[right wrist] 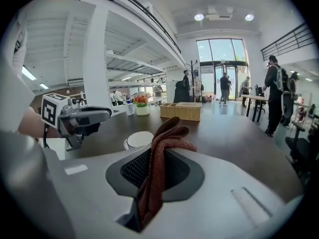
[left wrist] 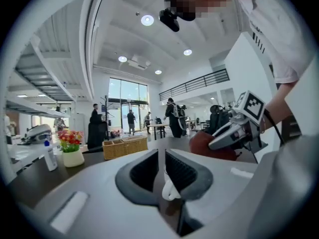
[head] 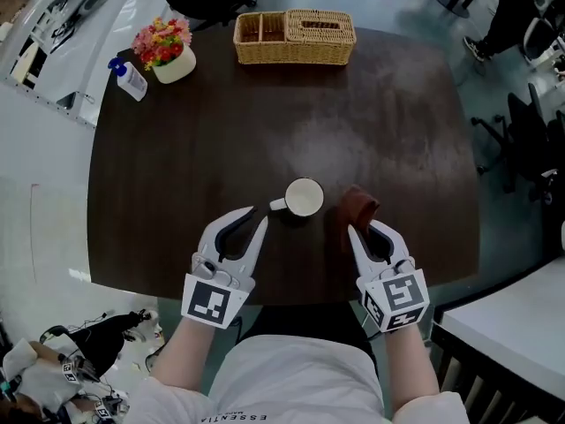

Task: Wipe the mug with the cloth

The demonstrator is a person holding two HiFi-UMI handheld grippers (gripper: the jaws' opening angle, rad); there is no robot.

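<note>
Right gripper (head: pixel 356 234) pinches my knitted rust cloth (right wrist: pixel 164 148), bunched; left gripper (head: pixel 258 215) clamps the round white mug (head: pixel 304 198), handle (left wrist: pixel 169 189) half hidden.

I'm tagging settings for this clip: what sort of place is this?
Probably an open office or lab hall: a high ceiling with a mezzanine railing, a tall glass entrance with people standing about, and office chairs around the dark table.
</note>
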